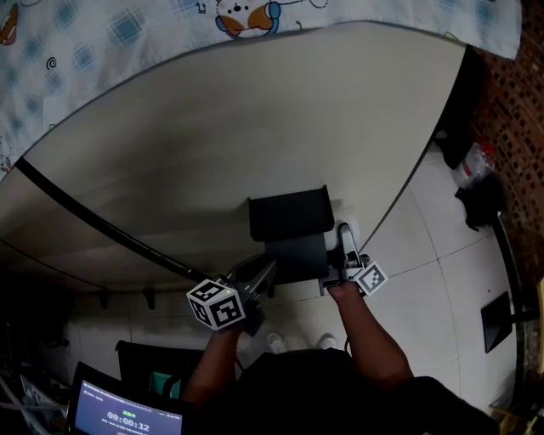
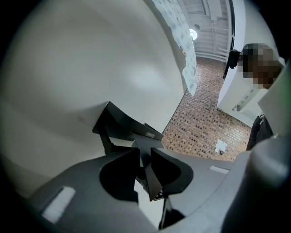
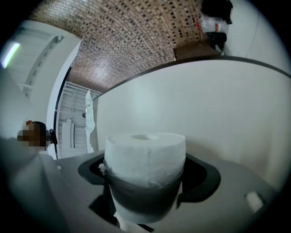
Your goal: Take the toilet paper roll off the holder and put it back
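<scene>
A black holder (image 1: 289,217) is fixed to the pale wall (image 1: 255,119). In the left gripper view its shelf (image 2: 125,123) juts from the wall. A thin black arm of the holder (image 2: 146,152) runs between the pads of my left gripper (image 2: 143,170), which are closed against it. In the head view the left gripper (image 1: 259,280) reaches the holder's lower left side. The white toilet paper roll (image 3: 145,157) stands upright between the jaws of my right gripper (image 3: 145,186), which grip its lower half. In the head view the right gripper (image 1: 344,259) is just right of the holder.
A patterned cloth (image 1: 127,25) hangs along the top of the wall. A black bar (image 1: 102,225) crosses the wall diagonally at left. The tiled floor (image 1: 442,255) lies to the right, with dark bags (image 1: 480,200) on it. A lit screen (image 1: 123,416) sits at bottom left.
</scene>
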